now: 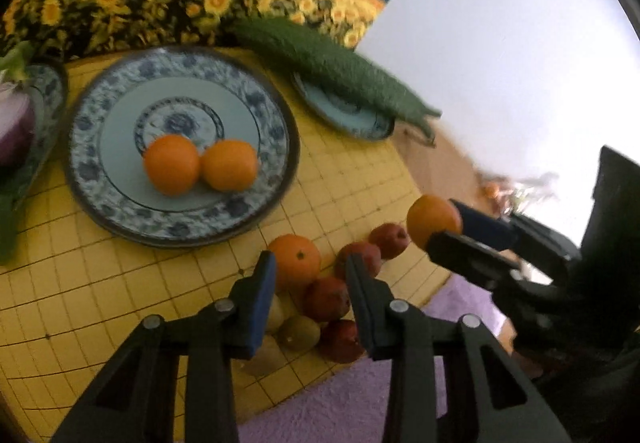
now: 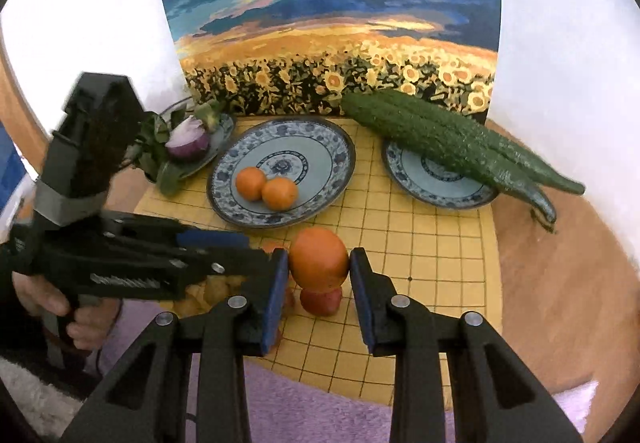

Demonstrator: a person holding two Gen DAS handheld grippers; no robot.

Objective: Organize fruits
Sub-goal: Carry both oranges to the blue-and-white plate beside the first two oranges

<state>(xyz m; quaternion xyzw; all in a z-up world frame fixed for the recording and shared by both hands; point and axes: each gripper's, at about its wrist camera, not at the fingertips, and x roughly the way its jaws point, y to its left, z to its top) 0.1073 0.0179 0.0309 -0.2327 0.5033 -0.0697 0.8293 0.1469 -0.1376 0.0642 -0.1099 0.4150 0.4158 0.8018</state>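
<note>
While both tools work in front of the middle plate (image 2: 219, 179), it serves as the landmark; its two oranges (image 2: 251, 184) touch each other on its near left side. Left of it: smaller plate (image 2: 229, 125) with a halved purple onion (image 2: 188, 141) and green leaves (image 2: 160, 163). Near left of it: left tool (image 1: 310, 263), gripped at the handle by a person's hand (image 2: 80, 323), jaws narrow, poised over the fruit heap, pads pressing on nothing visible. Heap lies just in front of the plate on the yellow grid mat (image 2: 420, 251): one loose orange (image 1: 296, 261), red fruits (image 1: 326, 297), greenish fruits (image 1: 300, 331), all touching. Front of the plate, right of the left tool: right tool (image 2: 319, 263) clamped on an orange (image 1: 432, 221), lifted clear of the heap. Right of the plate: another plate (image 2: 412, 167) under two bumpy green gourds (image 2: 440, 135), tips overhanging onto the wooden bench (image 2: 540, 263). Behind the plate: sunflower painting (image 2: 328, 23), upright. Nearest edge: purple cloth (image 2: 320, 415).
</note>
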